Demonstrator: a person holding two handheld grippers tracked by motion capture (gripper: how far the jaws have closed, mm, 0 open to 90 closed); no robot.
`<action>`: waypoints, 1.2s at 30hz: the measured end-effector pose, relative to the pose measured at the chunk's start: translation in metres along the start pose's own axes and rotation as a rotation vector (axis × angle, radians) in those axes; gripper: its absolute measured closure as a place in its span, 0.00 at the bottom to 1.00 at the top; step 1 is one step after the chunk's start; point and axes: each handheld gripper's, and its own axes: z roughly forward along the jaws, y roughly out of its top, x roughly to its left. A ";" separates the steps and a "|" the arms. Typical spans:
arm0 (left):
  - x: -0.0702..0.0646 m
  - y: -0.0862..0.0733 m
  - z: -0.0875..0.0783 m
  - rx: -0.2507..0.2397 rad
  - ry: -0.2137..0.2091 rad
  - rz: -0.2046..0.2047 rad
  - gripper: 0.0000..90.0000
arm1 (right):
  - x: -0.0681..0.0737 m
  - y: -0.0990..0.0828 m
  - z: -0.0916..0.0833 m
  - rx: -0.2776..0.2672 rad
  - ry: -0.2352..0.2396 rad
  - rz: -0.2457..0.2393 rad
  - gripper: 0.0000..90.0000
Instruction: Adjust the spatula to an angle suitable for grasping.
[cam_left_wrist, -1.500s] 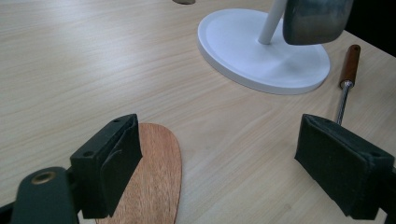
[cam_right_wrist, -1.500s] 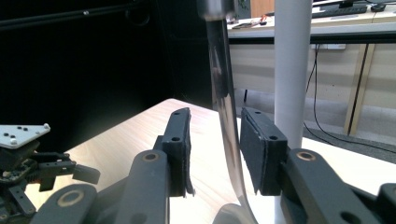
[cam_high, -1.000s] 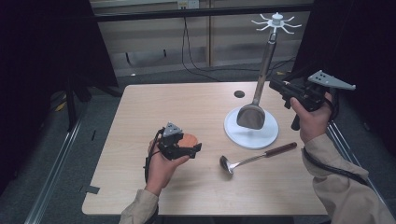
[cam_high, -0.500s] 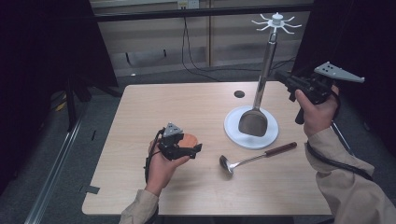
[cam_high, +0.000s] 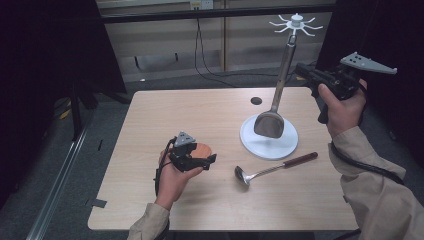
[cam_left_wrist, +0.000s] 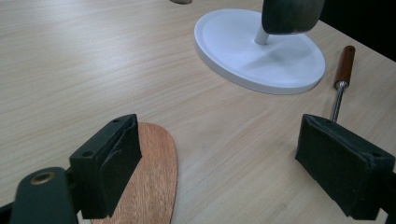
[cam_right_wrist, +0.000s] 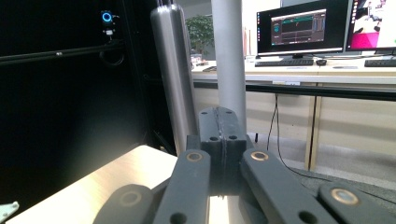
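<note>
The right gripper (cam_high: 301, 71) is clenched beside the spatula (cam_high: 272, 112) handle, while the left gripper (cam_high: 200, 161) gapes wide, holding nothing.

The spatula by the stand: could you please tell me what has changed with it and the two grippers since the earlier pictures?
The right gripper, shut on the spatula handle, has lifted it: the blade, earlier low against the white base, now hangs above it, beside the stand's post. The left gripper stayed put, jaws open, over the wooden disc. The ladle has not moved.
</note>
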 end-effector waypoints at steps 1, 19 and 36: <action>0.000 0.000 0.000 0.002 0.001 -0.001 0.15 | 0.000 0.002 0.001 -0.001 -0.003 -0.006 1.00; -0.002 0.001 -0.001 -0.005 -0.015 0.001 0.15 | -0.001 0.033 -0.001 -0.045 -0.042 -0.021 1.00; -0.001 0.001 -0.002 0.000 -0.015 0.010 0.15 | -0.002 0.055 -0.001 -0.076 -0.082 -0.037 1.00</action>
